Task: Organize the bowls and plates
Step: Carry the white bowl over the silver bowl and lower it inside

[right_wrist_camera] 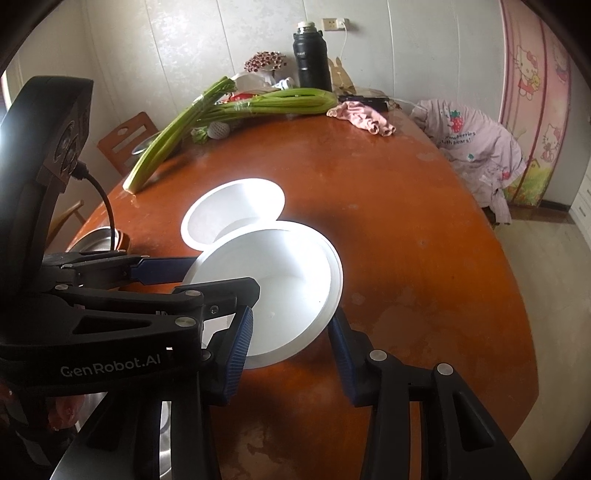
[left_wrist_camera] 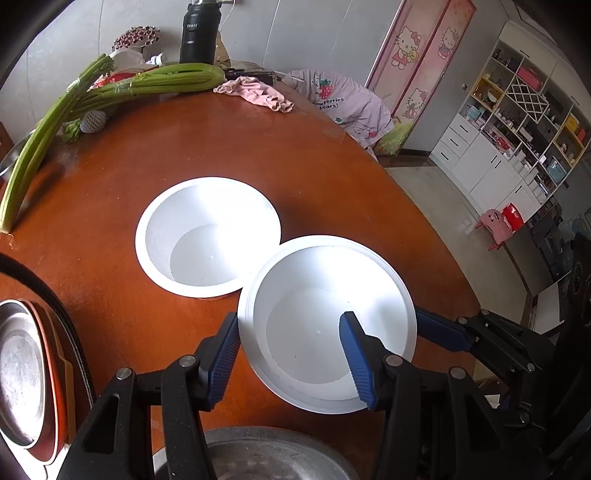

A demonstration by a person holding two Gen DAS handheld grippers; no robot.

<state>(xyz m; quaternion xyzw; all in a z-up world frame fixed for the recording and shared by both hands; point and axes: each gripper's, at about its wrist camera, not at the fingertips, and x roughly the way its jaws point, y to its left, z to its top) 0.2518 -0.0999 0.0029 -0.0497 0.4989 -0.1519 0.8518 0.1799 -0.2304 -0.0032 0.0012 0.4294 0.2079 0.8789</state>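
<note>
Two white bowls are on the round brown table [left_wrist_camera: 155, 166]. The far bowl [left_wrist_camera: 207, 236] [right_wrist_camera: 236, 206] sits flat and untouched. Both grippers hold the near bowl [left_wrist_camera: 314, 343] [right_wrist_camera: 280, 273], which shows a doubled rim edge and overlaps the far bowl's rim. My left gripper [left_wrist_camera: 290, 317] is shut on its left wall, with one blue finger [left_wrist_camera: 225, 354] outside and the other inside. My right gripper [right_wrist_camera: 291, 317] is shut on the opposite wall, with one finger [right_wrist_camera: 238, 350] inside and the other outside. The right gripper's blue finger [left_wrist_camera: 439, 332] shows past the bowl's right rim.
Steel and orange plates [left_wrist_camera: 22, 369] are stacked at the near left, with a steel basin [left_wrist_camera: 258, 458] under the left gripper. Celery stalks [left_wrist_camera: 110, 92], a black flask [left_wrist_camera: 199, 33] and a pink cloth [left_wrist_camera: 255, 92] lie at the far side. The table edge curves close on the right.
</note>
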